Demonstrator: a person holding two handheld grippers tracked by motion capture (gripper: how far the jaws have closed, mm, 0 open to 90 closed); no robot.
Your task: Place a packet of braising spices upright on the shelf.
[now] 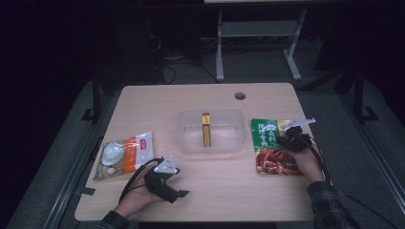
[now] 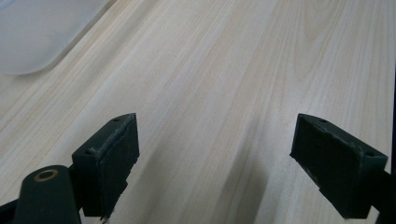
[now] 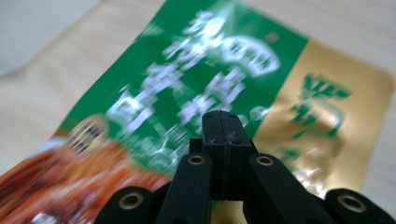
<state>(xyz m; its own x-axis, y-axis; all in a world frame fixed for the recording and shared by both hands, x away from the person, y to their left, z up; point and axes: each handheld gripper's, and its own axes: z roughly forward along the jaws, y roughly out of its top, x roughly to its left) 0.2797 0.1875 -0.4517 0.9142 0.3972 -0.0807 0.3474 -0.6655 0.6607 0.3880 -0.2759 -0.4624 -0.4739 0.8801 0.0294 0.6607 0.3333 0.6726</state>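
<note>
Green-and-gold food pouch [image 1: 276, 145] lies flat, long axis running away from the person, directly beneath the clenched, empty right gripper [image 3: 223, 126]. Left gripper [image 2: 215, 163], released, rests well apart over bare table [image 2: 224, 70].

High view sits above the person's side, looking forward and down over the whole bench [image 1: 200, 191]. Left gripper view skims bare wood close up, catching the clear tub [image 2: 37, 32] corner. Right gripper view looks close onto the green pouch [image 3: 187, 70], also seen from above.
</note>
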